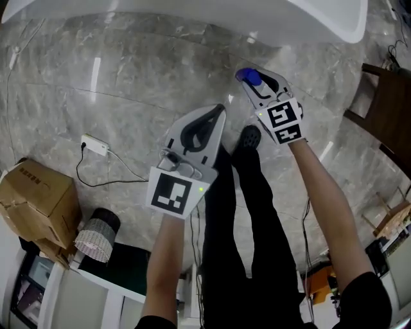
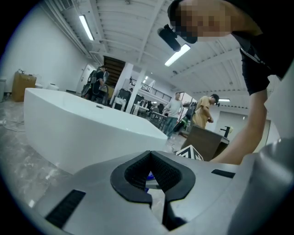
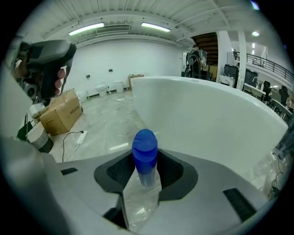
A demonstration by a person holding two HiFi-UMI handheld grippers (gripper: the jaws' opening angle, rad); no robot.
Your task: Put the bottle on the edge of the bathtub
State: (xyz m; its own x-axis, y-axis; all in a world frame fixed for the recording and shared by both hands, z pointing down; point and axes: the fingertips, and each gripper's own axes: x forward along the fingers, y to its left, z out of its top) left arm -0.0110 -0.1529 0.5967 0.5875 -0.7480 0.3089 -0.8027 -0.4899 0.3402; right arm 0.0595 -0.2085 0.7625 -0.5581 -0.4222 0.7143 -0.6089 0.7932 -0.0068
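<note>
A person stands over a grey stone floor (image 1: 96,90), seen from above, with a white bathtub (image 1: 308,19) across the far side of the view. The right gripper (image 1: 255,85) is the one nearer the bathtub. Its jaws are clamped on a clear plastic bottle (image 3: 145,158) with a blue cap. The bottle lies lengthwise along the jaws: the cap sticks out past their tips towards the bathtub's outer wall, and the crinkled clear body runs back between them. From this gripper's own camera the bathtub wall fills the space ahead and to the right of the cap, and the rim shows higher up than the cap. The bottle is clear of the bathtub, short of the wall and touching nothing but the jaws. The left gripper (image 1: 220,113) is farther from the bathtub, on the person's other side, with its jaws together and nothing between them. Judging from this, the coming move must bring the bottle to the rim and tip it off its present slant so that it stands there.
</note>
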